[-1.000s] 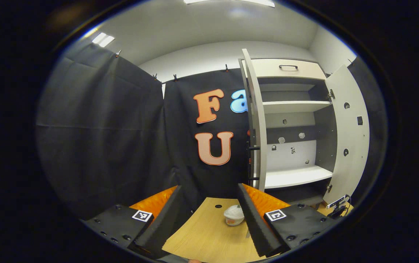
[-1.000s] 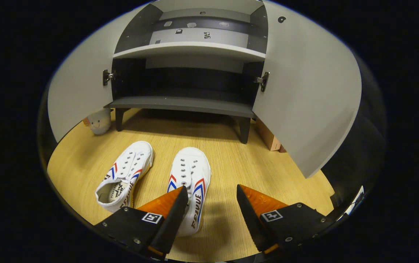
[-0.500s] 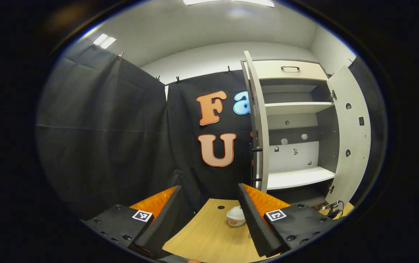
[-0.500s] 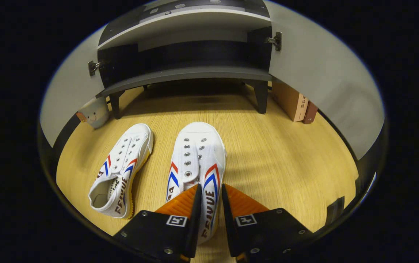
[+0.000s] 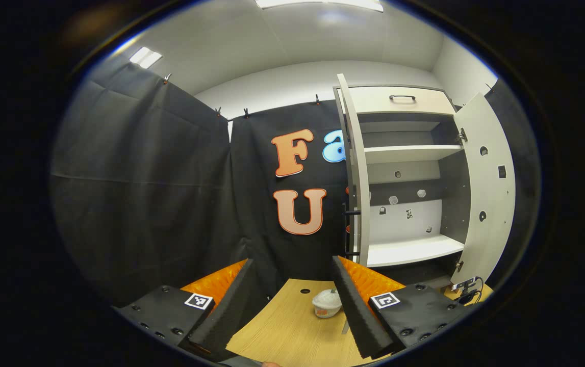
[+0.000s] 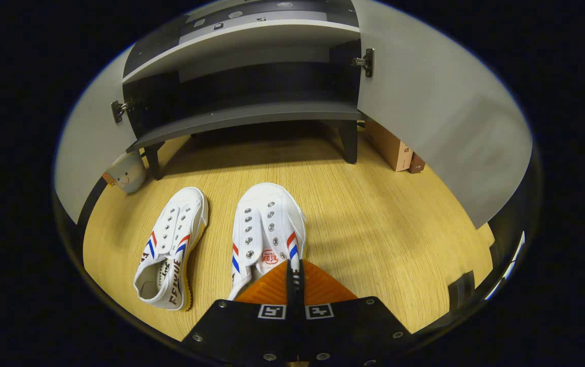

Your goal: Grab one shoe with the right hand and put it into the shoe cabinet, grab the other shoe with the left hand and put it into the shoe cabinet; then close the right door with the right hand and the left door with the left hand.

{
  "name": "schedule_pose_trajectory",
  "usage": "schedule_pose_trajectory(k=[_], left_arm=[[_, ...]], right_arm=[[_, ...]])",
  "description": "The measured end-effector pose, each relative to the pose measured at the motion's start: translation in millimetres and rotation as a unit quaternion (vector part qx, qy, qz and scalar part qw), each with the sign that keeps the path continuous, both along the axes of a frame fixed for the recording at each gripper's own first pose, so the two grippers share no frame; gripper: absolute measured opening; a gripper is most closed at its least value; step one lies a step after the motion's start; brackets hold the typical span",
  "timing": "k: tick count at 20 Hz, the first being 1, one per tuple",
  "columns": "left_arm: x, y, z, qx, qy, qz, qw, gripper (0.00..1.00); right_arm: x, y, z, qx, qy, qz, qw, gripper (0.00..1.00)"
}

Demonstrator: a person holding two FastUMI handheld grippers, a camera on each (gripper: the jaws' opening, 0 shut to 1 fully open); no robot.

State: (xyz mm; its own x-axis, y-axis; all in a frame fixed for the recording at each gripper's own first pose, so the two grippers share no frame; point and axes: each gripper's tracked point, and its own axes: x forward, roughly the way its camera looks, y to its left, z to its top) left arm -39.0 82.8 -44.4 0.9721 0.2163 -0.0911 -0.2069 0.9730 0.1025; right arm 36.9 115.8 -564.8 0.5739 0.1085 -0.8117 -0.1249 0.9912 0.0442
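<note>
Two white canvas shoes with red and blue stripes lie on the wooden floor in the right gripper view. My right gripper point(image 6: 292, 266) is shut on the side rim of the right shoe point(image 6: 268, 224), toe pointing at the cabinet. The other shoe point(image 6: 170, 250) lies to its left, untouched. The shoe cabinet's dark bottom shelf point(image 6: 251, 116) is just beyond, with both doors point(image 6: 440, 117) swung wide. My left gripper point(image 5: 292, 278) hangs open in the air with nothing between its fingers, facing the cabinet point(image 5: 409, 153) from its left side.
A small round plush figure point(image 6: 126, 172) sits by the cabinet's left leg, and it looks like a white cup point(image 5: 327, 304) in the left gripper view. Brown boxes point(image 6: 391, 148) stand behind the right door. The left door's edge point(image 5: 353, 168) juts out toward my left gripper.
My right gripper came down over the right shoe and its fingers went from wide open to shut on the shoe's side. The left gripper has barely moved.
</note>
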Motion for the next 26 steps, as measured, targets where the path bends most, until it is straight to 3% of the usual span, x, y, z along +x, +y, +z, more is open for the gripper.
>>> schedule_pose_trajectory(k=[8, 16, 21, 26], left_arm=[[11, -22, 5, -0.002, -0.011, -0.040, 0.999, 0.96], [21, -40, 5, -0.019, -0.026, -0.069, 0.997, 0.96], [29, -49, -2, -0.025, -0.024, -0.086, 0.996, 0.97], [39, -58, -11, -0.028, -0.021, -0.096, 0.995, 0.96]], right_arm=[[-10, 1, 111, 0.026, -0.029, -0.006, 0.999, 0.00], [7, 2, 268, 0.045, -0.085, -0.001, 0.995, 0.00], [47, 13, 335, 0.050, -0.124, 0.003, 0.991, 0.00], [114, 29, 365, 0.057, -0.149, -0.004, 0.987, 0.00]])
